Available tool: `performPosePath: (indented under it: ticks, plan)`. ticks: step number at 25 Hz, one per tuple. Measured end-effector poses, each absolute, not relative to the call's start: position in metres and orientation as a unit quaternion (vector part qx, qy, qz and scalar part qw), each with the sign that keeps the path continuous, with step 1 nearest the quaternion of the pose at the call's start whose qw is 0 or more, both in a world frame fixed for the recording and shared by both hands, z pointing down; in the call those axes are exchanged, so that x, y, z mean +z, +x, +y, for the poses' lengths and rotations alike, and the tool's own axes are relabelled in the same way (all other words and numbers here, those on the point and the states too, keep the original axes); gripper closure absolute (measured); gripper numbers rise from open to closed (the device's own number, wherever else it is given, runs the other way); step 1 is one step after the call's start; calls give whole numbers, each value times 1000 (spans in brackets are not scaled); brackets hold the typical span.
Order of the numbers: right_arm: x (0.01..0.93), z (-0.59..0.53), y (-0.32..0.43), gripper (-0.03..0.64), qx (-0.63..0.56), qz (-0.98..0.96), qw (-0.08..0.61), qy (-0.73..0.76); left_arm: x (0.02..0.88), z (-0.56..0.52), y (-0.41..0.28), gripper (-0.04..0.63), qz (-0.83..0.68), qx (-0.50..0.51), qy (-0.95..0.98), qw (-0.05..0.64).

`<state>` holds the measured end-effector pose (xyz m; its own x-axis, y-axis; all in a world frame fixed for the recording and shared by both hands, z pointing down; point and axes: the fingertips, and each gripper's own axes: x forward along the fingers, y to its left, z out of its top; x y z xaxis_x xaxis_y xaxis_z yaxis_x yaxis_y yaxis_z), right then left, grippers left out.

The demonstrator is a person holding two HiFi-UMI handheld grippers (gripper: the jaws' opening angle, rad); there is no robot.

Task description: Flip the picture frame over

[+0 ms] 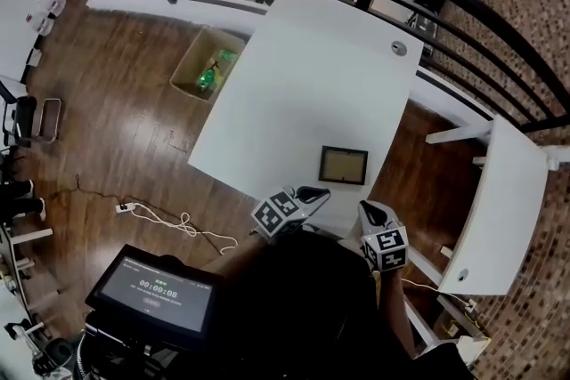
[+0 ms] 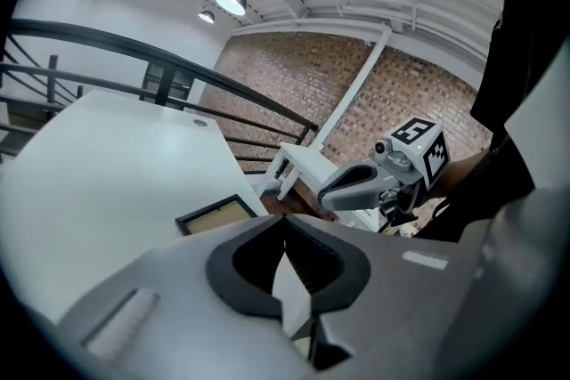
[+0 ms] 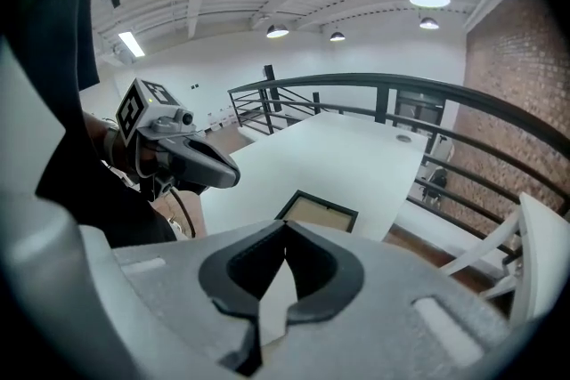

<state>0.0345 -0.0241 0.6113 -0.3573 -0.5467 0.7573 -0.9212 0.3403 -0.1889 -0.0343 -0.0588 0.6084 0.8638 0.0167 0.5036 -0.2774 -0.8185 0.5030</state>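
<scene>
Head view: picture frame [image 1: 344, 165] flat on the white table [image 1: 312, 76], near the table's front edge and toward its right-hand corner, a tan panel facing up inside a dark border. Left gripper [image 1: 312, 194] over the table's front edge, just short of the frame, not touching it. Right gripper [image 1: 372, 214] off the table's front right corner, also apart from the frame. Cardboard box [image 1: 207, 63] on the floor beside the table's left edge.

Left gripper view: jaws closed tip to tip, nothing between them, raised above the table's front edge with the frame [image 2: 218, 214] lying just beyond on the table. Right gripper [image 2: 343, 187] level with it, off the table's corner.

Right gripper view: jaws likewise pressed together and empty. Frame [image 3: 316, 211] flat on the table ahead, close to the table's front edge. Left gripper [image 3: 223, 173] over that edge.
</scene>
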Motion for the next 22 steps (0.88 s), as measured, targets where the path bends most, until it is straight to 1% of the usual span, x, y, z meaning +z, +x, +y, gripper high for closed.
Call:
performPosePath:
  ticks: [2, 3, 5, 10, 14, 17, 19, 22]
  plan:
    - [613, -17, 37, 624, 317, -755, 304, 487, 615, -52, -36, 580, -59, 259, 918, 294]
    - [614, -13, 38, 624, 318, -752, 307, 488, 618, -48, -35, 565, -53, 263, 917, 294]
    - [617, -8, 36, 624, 321, -752, 313, 484, 623, -44, -35, 556, -43, 273, 915, 292]
    - [640, -8, 50, 605, 335, -753, 327, 463, 647, -46, -21, 528, -43, 301, 908, 289]
    - [676, -17, 64, 556, 348, -756, 358, 424, 679, -53, -16, 508, -66, 339, 893, 288]
    - [696, -23, 65, 498, 352, -755, 395, 387, 696, -62, -28, 489, -93, 369, 881, 282]
    - [708, -26, 74, 482, 349, -753, 414, 375, 705, -63, -31, 472, -105, 393, 871, 277]
    - [718, -18, 97, 474, 350, -751, 420, 370, 716, -47, -23, 454, -115, 426, 855, 272]
